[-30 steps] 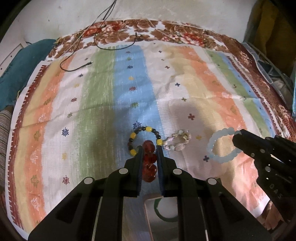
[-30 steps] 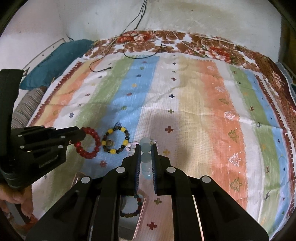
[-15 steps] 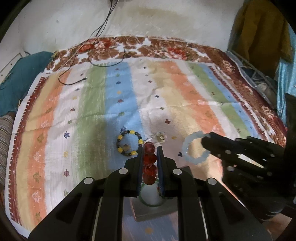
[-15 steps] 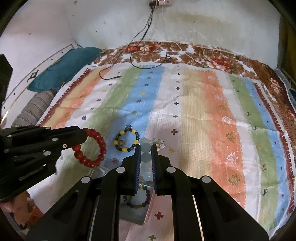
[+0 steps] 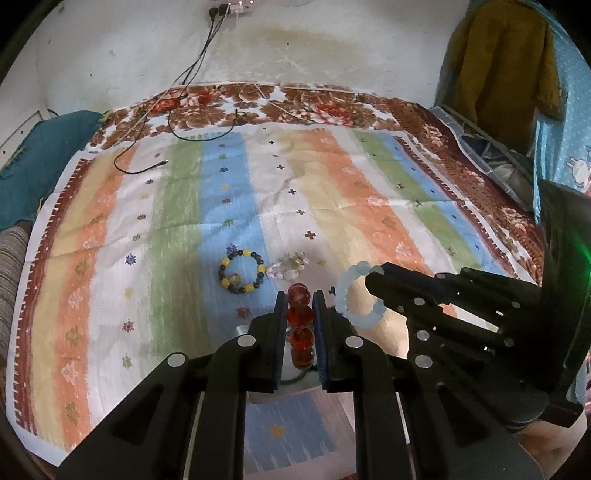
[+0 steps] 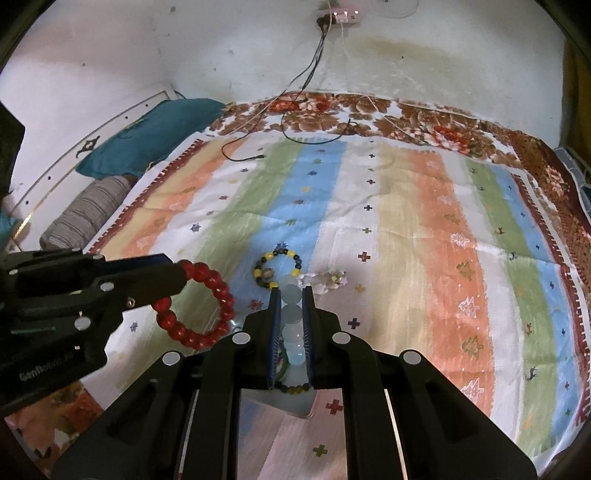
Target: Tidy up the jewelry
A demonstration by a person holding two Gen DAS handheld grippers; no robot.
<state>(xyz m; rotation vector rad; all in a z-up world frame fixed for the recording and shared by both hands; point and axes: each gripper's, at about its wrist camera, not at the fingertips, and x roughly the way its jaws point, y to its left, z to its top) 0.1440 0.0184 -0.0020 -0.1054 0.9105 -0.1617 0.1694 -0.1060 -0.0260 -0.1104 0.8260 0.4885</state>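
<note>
My left gripper (image 5: 300, 301) is shut on a red bead bracelet (image 5: 300, 328) and holds it in the air; the bracelet also shows in the right wrist view (image 6: 201, 306). My right gripper (image 6: 291, 295) is shut on a pale blue bead bracelet (image 6: 293, 325), also seen in the left wrist view (image 5: 351, 295). A yellow-and-black bead bracelet (image 5: 242, 271) and a pale stone bracelet (image 5: 291, 264) lie on the striped cloth (image 5: 184, 221). A clear box (image 6: 295, 398) below the grippers holds a dark bead bracelet (image 6: 293, 388) and a green ring.
A black cable (image 5: 147, 162) trails across the far left of the cloth from a wall socket (image 5: 231, 5). A teal cushion (image 5: 33, 155) lies at the left. Clothes (image 5: 498, 62) hang at the right.
Both grippers have risen and pulled back with their bracelets, so the cloth looks further away. The clear box has come into view below them.
</note>
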